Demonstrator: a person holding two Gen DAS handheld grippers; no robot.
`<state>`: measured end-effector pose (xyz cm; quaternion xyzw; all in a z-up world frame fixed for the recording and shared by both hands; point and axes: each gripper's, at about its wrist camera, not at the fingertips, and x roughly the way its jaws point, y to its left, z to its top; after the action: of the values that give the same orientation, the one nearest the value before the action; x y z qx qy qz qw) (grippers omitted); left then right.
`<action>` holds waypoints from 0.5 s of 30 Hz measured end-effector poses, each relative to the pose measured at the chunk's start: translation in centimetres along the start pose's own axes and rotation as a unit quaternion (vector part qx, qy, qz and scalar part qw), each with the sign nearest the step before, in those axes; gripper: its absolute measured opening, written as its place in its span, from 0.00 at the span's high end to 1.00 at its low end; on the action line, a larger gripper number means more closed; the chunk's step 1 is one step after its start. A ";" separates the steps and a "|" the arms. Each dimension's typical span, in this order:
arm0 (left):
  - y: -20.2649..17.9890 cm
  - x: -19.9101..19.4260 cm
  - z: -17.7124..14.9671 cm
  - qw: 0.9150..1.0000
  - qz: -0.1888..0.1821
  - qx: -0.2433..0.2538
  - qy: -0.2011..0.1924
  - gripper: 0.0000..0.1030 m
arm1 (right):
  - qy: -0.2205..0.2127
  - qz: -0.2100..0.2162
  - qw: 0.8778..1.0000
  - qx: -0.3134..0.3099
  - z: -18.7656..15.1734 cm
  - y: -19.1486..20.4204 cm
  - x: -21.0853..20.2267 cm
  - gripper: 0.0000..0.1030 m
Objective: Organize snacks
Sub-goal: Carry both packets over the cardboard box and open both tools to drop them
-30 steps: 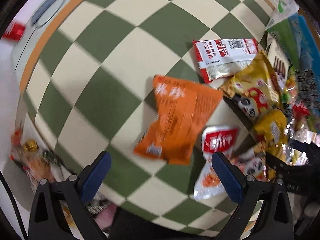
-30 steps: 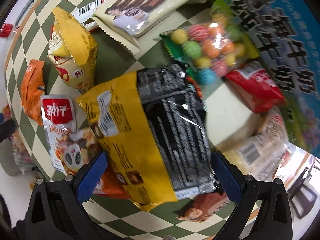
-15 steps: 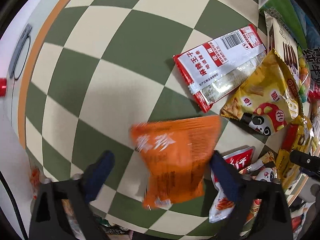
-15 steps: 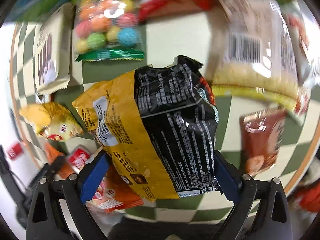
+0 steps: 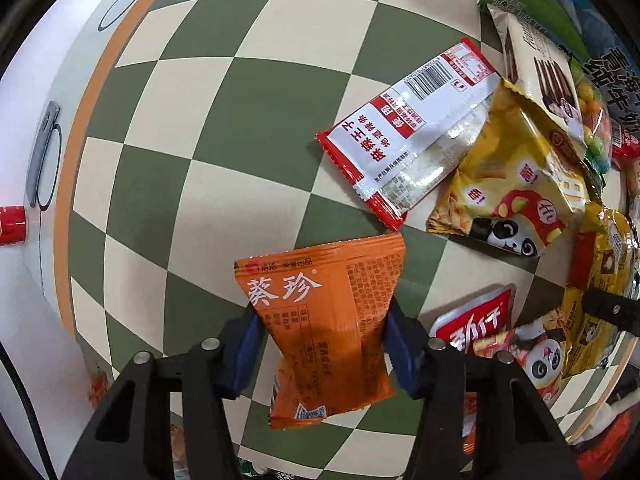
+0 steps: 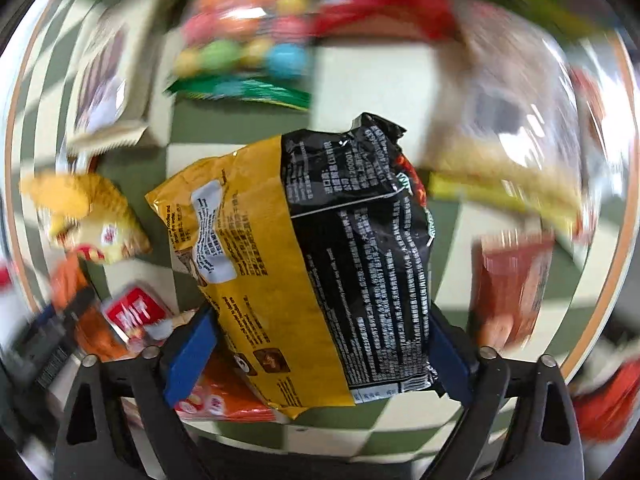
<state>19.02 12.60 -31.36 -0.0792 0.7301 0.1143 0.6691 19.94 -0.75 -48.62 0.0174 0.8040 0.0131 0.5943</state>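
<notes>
My left gripper (image 5: 322,346) is shut on an orange snack packet (image 5: 324,312) with white characters and holds it above the green-and-cream checked table (image 5: 200,120). My right gripper (image 6: 320,360) is shut on a large yellow-and-black snack bag (image 6: 312,256) and holds it above the table; that view is blurred by motion. More snacks lie to the right in the left wrist view: a red-and-white packet (image 5: 412,120), a yellow panda bag (image 5: 508,184) and a red pouch (image 5: 476,320).
A beige biscuit pack (image 5: 536,68), a bag of coloured candies (image 6: 244,40), a red packet (image 6: 392,4) and a brown-red packet (image 6: 512,280) lie on the table. The table's orange rim (image 5: 64,184) runs along the left, with a red item (image 5: 12,226) beyond it.
My left gripper has closed on the orange packet and lifted it. My right gripper still holds the yellow-and-black bag and has swung over the table, blurring the view.
</notes>
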 end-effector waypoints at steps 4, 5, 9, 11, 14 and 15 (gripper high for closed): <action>-0.4 -1.8 -1.0 1.000 0.006 0.001 -0.011 0.55 | -0.001 0.044 0.996 0.079 -1.8 -1.1 1.3 0.12; -0.5 -2.3 -1.1 1.000 0.007 0.000 -0.013 0.60 | -0.003 0.052 0.995 0.089 -2.4 -1.1 1.7 0.12; -1.3 -5.0 -0.2 1.000 0.012 0.002 -0.024 0.61 | -0.011 0.075 0.992 0.100 -4.3 -1.0 1.9 0.12; -1.5 -6.3 -0.4 1.000 0.002 0.000 -0.028 0.62 | -0.014 0.089 0.990 0.105 -5.4 -1.6 2.8 0.12; -1.2 -9.4 -0.1 0.999 -0.027 -0.010 -0.035 0.62 | -0.019 0.104 0.989 0.103 -5.7 -1.5 3.0 0.12; -1.7 -9.7 -0.2 0.999 -0.030 -0.010 -0.041 0.62 | -0.021 0.110 0.989 0.100 -6.2 -1.2 3.1 0.12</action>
<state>20.19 10.57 -21.82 -0.1031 0.6980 0.1051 0.7008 13.11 -1.85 -49.78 0.1653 0.7819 -0.0020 0.6011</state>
